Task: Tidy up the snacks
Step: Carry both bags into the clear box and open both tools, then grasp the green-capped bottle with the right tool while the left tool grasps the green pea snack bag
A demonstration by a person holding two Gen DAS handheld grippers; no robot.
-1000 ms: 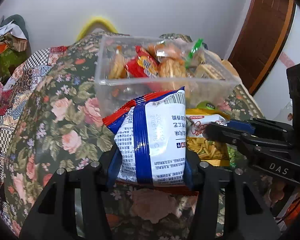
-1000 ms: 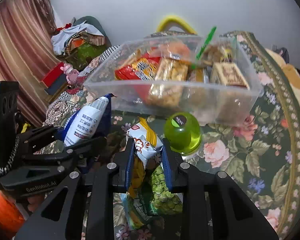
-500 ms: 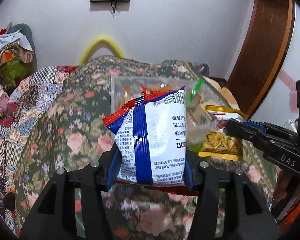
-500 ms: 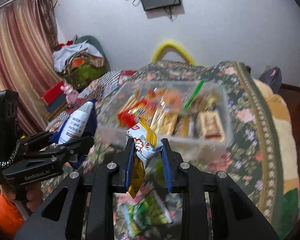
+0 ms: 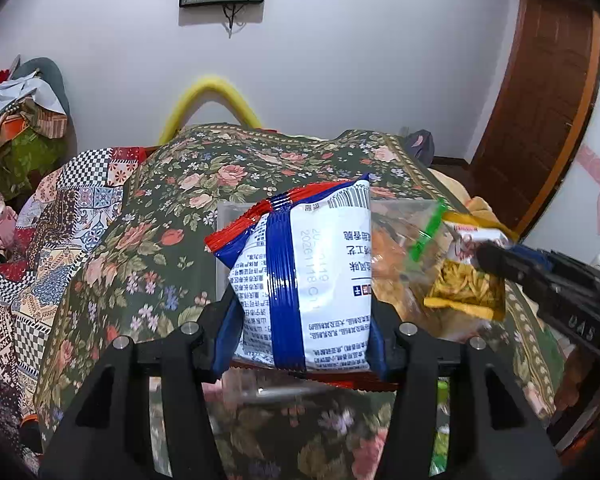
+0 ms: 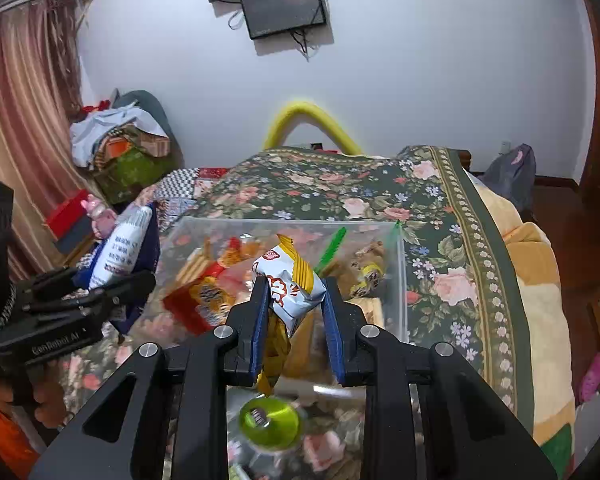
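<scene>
Flowered green cloth [image 6: 380, 196] covers the bed under both our tools, with a white wall and a dark screen [image 6: 284, 6] beyond. Our left gripper [image 5: 302, 320] is pinching a blue and white snack bag [image 5: 312, 280], which stands upright between the fingers with its red crimped edge at the top. Just beyond that bag sits the clear plastic box [image 6: 396, 280], and in the left view the bag hides most of it. Our right gripper [image 6: 294, 312] is pinching a small white and yellow snack packet [image 6: 290, 284], held above the near part of the box. In the left view this packet [image 5: 466, 280] hangs at the right, with the right tool's black finger across it. Inside the box, ahead of the right fingers, lie a red biscuit pack [image 6: 204, 296], wrapped cakes and a bag with a green strip [image 6: 332, 248]. Below the right fingers, nearer to us than the box, a round green jelly cup [image 6: 270, 422] rests on the cloth, blurred.
</scene>
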